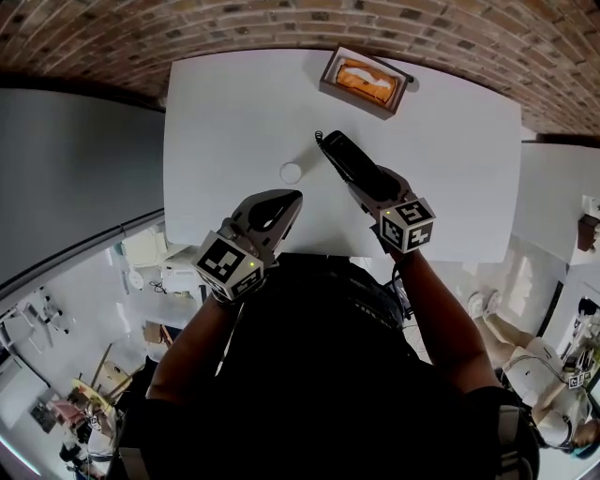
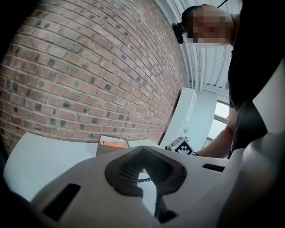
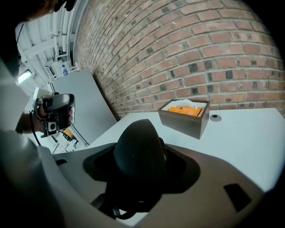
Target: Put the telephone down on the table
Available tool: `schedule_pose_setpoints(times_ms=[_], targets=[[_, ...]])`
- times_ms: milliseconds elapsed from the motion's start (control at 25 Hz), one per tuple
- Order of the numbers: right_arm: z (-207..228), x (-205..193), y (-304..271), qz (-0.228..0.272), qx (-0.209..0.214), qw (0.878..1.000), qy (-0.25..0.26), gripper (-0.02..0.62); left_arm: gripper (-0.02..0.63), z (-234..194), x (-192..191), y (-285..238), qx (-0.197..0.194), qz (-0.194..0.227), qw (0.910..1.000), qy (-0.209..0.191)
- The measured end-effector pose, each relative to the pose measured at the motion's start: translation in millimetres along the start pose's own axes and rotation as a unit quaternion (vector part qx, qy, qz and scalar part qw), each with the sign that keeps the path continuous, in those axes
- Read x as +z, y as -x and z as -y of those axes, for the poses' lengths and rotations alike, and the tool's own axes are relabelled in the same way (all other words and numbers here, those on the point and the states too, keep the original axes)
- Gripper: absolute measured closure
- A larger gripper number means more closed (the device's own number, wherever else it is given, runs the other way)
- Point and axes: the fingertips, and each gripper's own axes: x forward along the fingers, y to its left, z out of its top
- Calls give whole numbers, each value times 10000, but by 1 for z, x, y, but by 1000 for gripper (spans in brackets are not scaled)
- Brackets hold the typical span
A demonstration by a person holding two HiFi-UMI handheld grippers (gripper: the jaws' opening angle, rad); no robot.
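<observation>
The black telephone handset [image 1: 349,157] hangs over the middle of the white table [image 1: 216,112], with its coiled cord end [image 1: 320,139] toward the far side. My right gripper [image 1: 371,185] is shut on the handset's near end. In the right gripper view the handset [image 3: 138,153] fills the space between the jaws. My left gripper [image 1: 278,208] hovers at the table's front edge, left of the handset. Its jaws are shut with nothing in them, and in the left gripper view the dark pads [image 2: 129,171] meet at the tip.
A wooden box [image 1: 364,82] with something orange inside stands at the table's far side, also seen as the box [image 3: 185,116]. A small white disc [image 1: 292,172] lies left of the handset. A small dark round piece [image 3: 215,117] lies beside the box. Behind the table is a brick wall [image 1: 281,23].
</observation>
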Motion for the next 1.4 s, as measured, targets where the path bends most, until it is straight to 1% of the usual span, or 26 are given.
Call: schedule_pose_setpoints(times_ms=[160, 560, 680, 1000, 1400], targets=[[12, -15, -13, -154, -97, 9998, -26, 319, 600, -2, 0, 1, 23, -16, 10000, -46], [35, -57, -28, -506, -308, 9982, -98, 318, 600, -3, -4, 8, 147, 45, 9998, 153], [40, -62, -29, -575, -355, 9977, -66, 318, 600, -2, -7, 8, 123, 56, 9997, 223], [48, -71, -35, -674, -498, 9965, -45, 318, 600, -1, -11, 11, 117, 59, 9996, 258], [56, -83, -39, -819, -550, 9951, 61, 318, 600, 3, -13, 10, 85, 34, 9996, 264]])
